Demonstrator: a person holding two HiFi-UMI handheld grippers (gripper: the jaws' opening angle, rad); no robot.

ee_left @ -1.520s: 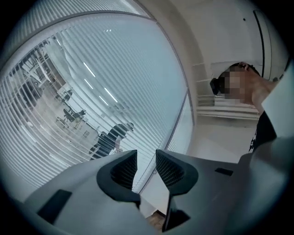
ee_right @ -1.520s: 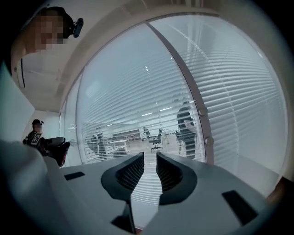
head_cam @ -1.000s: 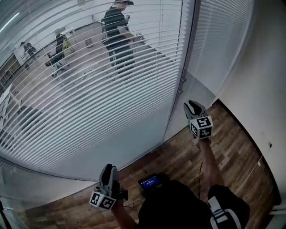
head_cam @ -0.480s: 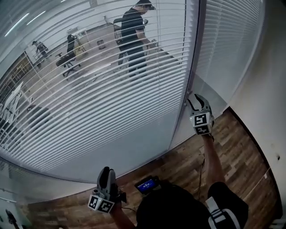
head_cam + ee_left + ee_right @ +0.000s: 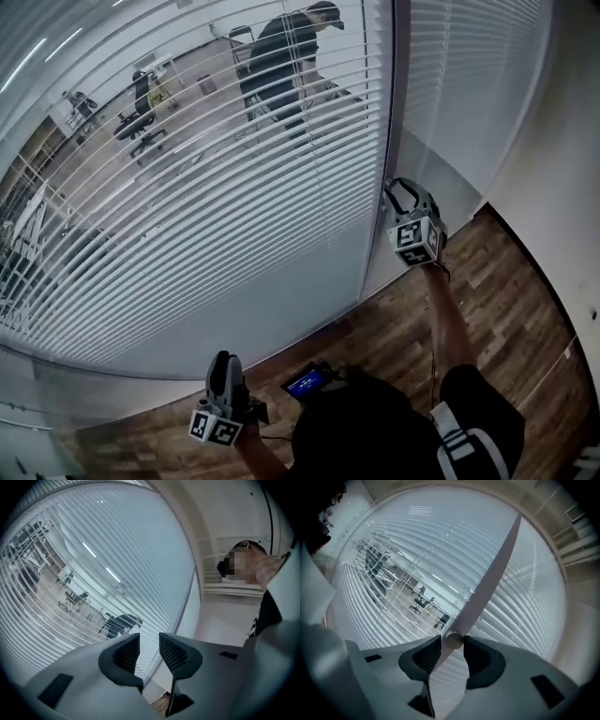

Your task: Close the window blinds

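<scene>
White slatted blinds cover the big window, and the slats stand partly open, so an office shows through. A thin tilt wand hangs beside the grey window post. My right gripper is raised to the wand's lower end. In the right gripper view the wand's round tip sits between the open fingertips of that gripper, with small gaps either side. My left gripper hangs low near the floor, its jaws open with nothing between them, facing the blinds.
A second blind covers the pane right of the post. A white wall closes the right side. Below lies a wooden floor. A small device with a blue screen sits at my front. A person stands beyond the glass.
My right gripper has risen and shifted left to the wand's lower end, and its jaws have spread wider. The left gripper has stayed low.
</scene>
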